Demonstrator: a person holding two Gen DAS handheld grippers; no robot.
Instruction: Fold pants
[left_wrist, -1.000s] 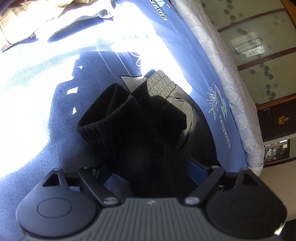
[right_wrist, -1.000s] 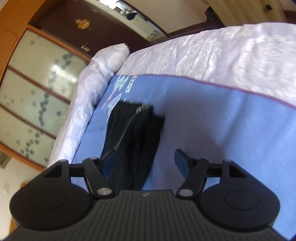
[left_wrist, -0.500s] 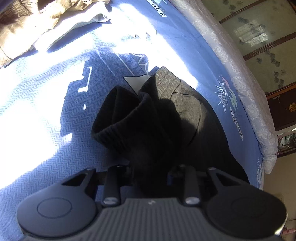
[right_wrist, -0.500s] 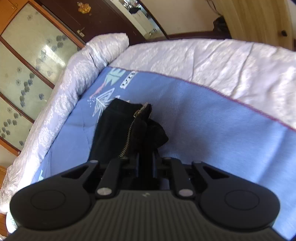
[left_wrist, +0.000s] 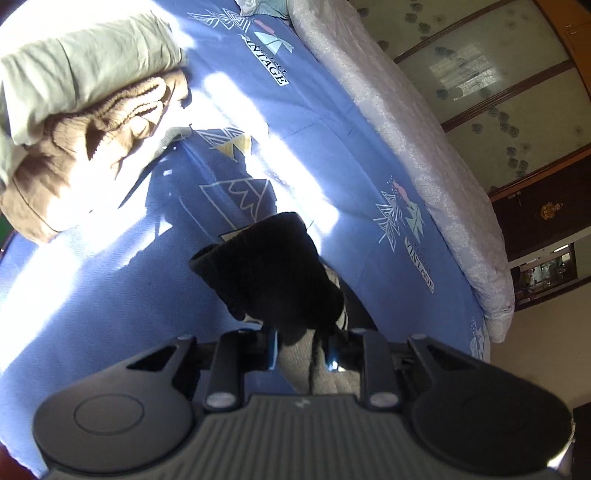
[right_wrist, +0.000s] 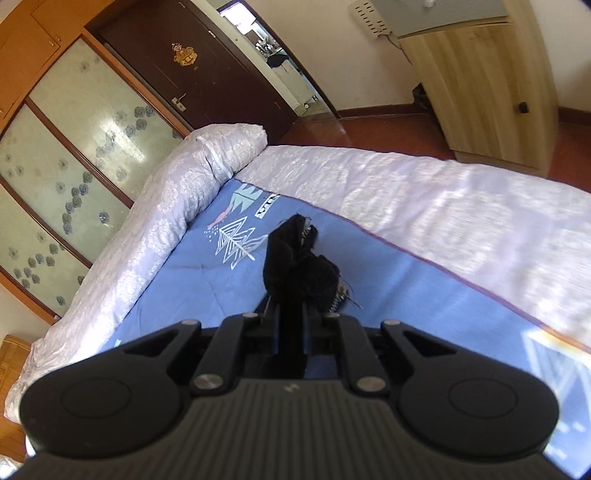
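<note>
Two hand-held grippers, one pair of black pants, both clamped on it above the bed.

Left hand-held gripper (left_wrist: 301, 345): jaws nearly closed on the pants (left_wrist: 273, 277), dark bunch with a ribbed cuff standing up ahead of the fingers. Right hand-held gripper (right_wrist: 291, 332): jaws pinched tight on another bunch of the pants (right_wrist: 295, 266), zipper teeth visible. Blue bedspread (left_wrist: 110, 295) below; one pile of tan and pale-green clothes (left_wrist: 85, 110) well apart, far left.
</note>
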